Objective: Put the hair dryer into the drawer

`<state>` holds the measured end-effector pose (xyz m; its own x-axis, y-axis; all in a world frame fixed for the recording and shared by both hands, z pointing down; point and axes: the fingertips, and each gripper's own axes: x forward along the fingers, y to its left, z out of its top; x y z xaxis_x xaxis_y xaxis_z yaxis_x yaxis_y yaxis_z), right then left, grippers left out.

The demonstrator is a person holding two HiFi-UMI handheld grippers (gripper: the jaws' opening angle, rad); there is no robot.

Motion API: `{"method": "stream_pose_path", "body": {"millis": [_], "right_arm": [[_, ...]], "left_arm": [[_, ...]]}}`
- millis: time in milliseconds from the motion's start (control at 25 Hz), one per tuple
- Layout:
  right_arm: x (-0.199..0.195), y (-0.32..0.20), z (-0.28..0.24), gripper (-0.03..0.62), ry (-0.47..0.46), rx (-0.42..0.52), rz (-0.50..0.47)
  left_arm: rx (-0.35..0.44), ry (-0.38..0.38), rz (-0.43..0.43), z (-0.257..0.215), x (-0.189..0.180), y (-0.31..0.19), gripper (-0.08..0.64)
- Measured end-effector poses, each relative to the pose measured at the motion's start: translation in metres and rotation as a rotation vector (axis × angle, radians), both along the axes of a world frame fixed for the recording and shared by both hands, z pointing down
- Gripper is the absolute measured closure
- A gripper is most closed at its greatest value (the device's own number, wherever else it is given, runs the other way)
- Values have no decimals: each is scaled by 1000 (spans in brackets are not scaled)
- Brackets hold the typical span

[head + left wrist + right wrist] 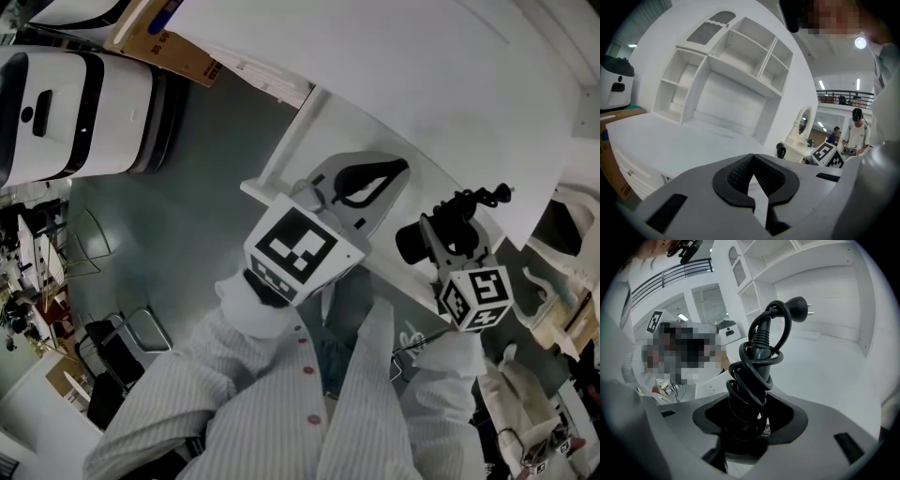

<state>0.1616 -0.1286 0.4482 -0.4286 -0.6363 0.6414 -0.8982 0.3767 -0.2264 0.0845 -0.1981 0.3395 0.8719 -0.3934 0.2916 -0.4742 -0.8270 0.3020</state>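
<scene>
The black hair dryer (415, 242) is off the desk, its handle gripped by my right gripper (448, 246), which is shut on it. In the right gripper view the cord is coiled round the handle (757, 357), and the plug (800, 304) sticks up above it. My left gripper (399, 169) hovers over the front of the white desk (431, 103), shut with nothing in it; its black pads (736, 171) meet at the tips. The left gripper view shows the dryer (781, 150) to the right, beside the right gripper's marker cube (828, 154). No open drawer shows.
A white hutch of shelves (736, 61) stands at the back of the desk. A white machine (66, 112) and a cardboard box (173, 47) sit to the desk's left, a black chair (117, 361) on the floor. A vanity mirror (801, 124) and people stand beyond.
</scene>
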Motion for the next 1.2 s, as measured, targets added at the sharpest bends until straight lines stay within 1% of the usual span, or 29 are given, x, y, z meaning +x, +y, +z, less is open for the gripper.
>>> {"method": "stream_pose_path", "body": {"millis": [240,560,840,1080,1200], "right_arm": [[-1,3,30,379,52,-50,-40],[-5,7,66,379,94,-113,-93],[-11,12,95,379,144,-170,-165],[-19,14,107,379,164,-191,-209],[-26,12,113,379,185,-197,-248]], "left_arm": [[6,-19,-11,13,-1,0,549],[-5,-30,-18,30,3,4,549],[-23,-45,-45,44,-5,3,549],[-30,-51,-62,48,-11,1,549],[-35,-50,-71,51,-14,0,549]]}}
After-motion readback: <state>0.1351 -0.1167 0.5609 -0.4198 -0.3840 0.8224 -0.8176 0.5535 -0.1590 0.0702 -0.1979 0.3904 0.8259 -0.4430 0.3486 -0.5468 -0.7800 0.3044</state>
